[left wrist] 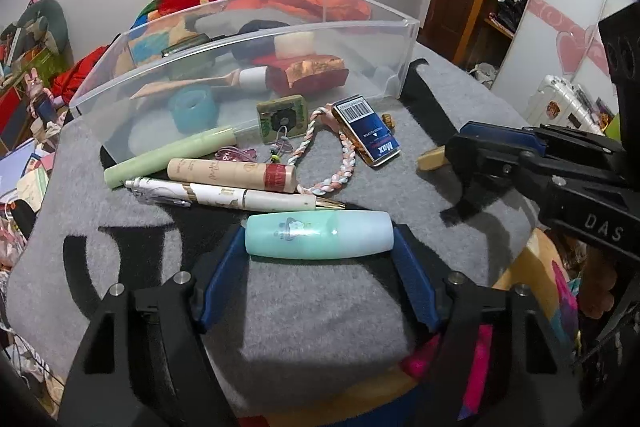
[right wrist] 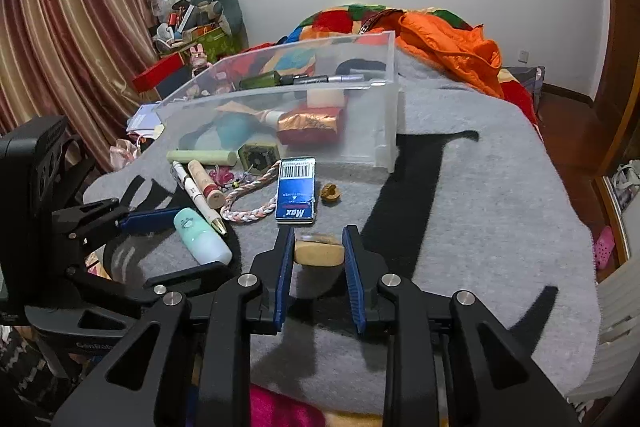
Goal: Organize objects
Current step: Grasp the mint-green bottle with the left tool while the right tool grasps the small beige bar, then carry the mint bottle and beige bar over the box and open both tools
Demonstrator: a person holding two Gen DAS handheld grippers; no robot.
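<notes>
Left gripper (left wrist: 320, 247) sits low centre of the left wrist view, blue fingers (left wrist: 222, 263) spread wide, one at each end of a mint-green tube (left wrist: 318, 235) lying crosswise on the grey blanket (left wrist: 312, 307). Fingertips touch or nearly touch the tube ends; can't tell if it is actually clamped.

Right gripper (right wrist: 319, 247) is low centre of the right wrist view, fingers partly closed around a small tan wooden block (right wrist: 319, 253). Both blue pads (right wrist: 285, 267) sit against its sides, so it looks gripped. Block rests at blanket level.

Clear plastic bin (left wrist: 248, 39) stands in the upper middle of both views, open top. Inside: a teal tape roll (left wrist: 194, 107), a red-and-gold pouch (left wrist: 308, 75), a white block (left wrist: 294, 43), a wooden brush (left wrist: 208, 83).

In front of the bin, loose on the blanket:
- pale green stick (left wrist: 168, 155), touching the bin's front wall
- beige tube with red band (left wrist: 232, 173) just below it
- white pen (left wrist: 224, 195) beside that
- braided pink-white cord loop (left wrist: 332, 155)
- blue "Max" staples box (left wrist: 366, 131), right of the cord
- small square green fan-like item (left wrist: 282, 117)
- small brown nut-like piece (right wrist: 330, 193), right of the staples box in the right wrist view

Orange fabric (right wrist: 452, 43) is heaped behind the bin.
</notes>
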